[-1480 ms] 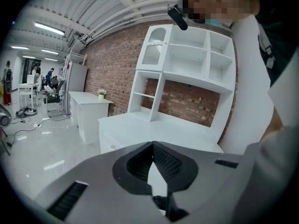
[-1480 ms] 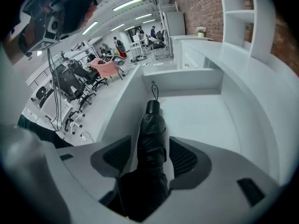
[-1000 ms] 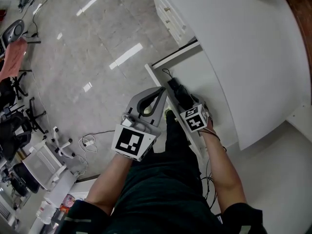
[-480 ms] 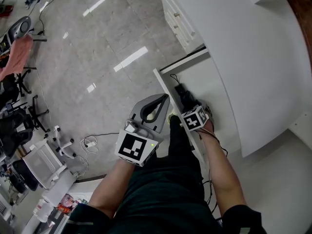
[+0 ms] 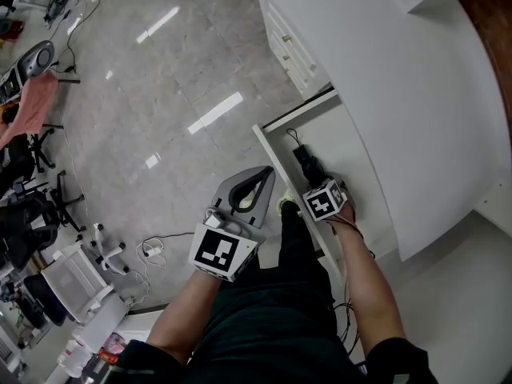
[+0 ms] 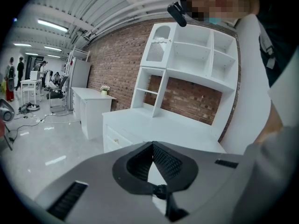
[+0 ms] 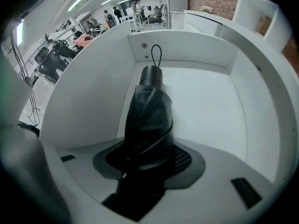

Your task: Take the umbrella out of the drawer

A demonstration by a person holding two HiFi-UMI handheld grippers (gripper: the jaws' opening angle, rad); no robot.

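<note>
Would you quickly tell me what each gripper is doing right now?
Left gripper: shut, empty.
Right gripper: jaws have just been closing, now shut on the umbrella.

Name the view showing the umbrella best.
Right gripper view: the folded black umbrella fills it, in the drawer, within the right gripper, whose jaws have just been closing. The head view shows only its far end; the left gripper view, nothing.

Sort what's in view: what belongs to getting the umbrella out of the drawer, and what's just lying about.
In the job: umbrella, black, folded, lying in the open drawer; right gripper, jaws just closing, umbrella between them.
Lying about: left gripper, shut, empty; shelf unit; office chairs; pink cloth.
</note>
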